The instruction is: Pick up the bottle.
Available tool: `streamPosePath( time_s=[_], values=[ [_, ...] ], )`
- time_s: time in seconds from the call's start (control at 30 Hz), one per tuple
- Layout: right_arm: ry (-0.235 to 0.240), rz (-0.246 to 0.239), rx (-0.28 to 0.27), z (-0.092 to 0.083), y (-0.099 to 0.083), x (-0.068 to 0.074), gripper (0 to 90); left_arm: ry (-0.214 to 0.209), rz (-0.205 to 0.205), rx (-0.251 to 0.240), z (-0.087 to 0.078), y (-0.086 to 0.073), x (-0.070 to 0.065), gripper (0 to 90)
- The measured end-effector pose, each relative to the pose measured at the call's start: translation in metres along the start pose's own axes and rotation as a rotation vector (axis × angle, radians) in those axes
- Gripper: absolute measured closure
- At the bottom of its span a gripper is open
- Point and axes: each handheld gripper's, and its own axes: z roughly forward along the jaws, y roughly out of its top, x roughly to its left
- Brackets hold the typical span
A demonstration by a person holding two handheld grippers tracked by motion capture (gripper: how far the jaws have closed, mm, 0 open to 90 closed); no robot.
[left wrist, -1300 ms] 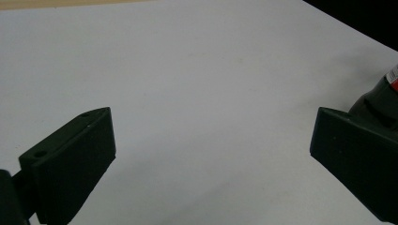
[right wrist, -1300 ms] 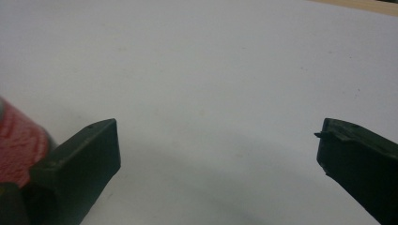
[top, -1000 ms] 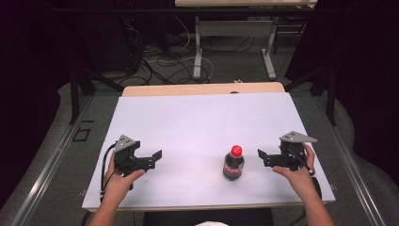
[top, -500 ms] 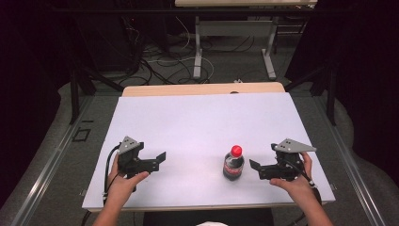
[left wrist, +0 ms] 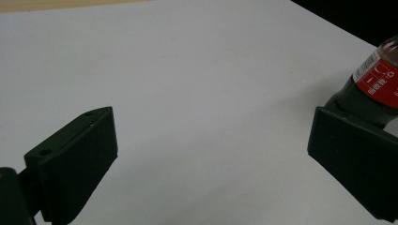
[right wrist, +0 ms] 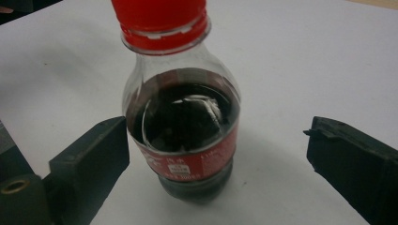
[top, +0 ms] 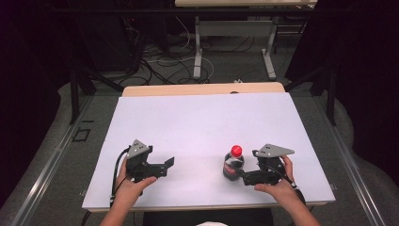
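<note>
A: Since a second ago the right gripper (top: 239,175) has slid left to the bottle (top: 233,163), jaws just starting to close.

B: High view: the bottle stands near the table's (top: 197,122) near edge; the left gripper (top: 164,167) gapes, empty.

A: Left gripper view: bottle (left wrist: 375,84) far right.

B: Right gripper view: the bottle (right wrist: 180,122) sits between spread jaws, nearer the left one. An off-centre squeeze could tip it.

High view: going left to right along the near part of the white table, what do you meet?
Left gripper with black jaws → dark cola bottle with red cap → right gripper, its grey three-cornered plate further right.
</note>
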Motion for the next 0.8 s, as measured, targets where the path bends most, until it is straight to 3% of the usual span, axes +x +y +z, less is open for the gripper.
streamPosePath(
  time_s=[0.3,0.57,0.8],
  values=[
    [-0.017,-0.012,0.003,0.014,0.002,0.012,14.9,-0.002,-0.004,0.006,0.001,-0.002,0.001,1.8],
    [-0.009,-0.026,0.043,0.023,-0.004,0.016,16.1,-0.003,-0.008,0.01,0.003,-0.003,0.0,1.8],
    [-0.02,-0.022,0.032,0.028,-0.01,0.019,22.7,-0.002,0.001,0.018,0.004,-0.004,0.0,1.9]
  ],
)
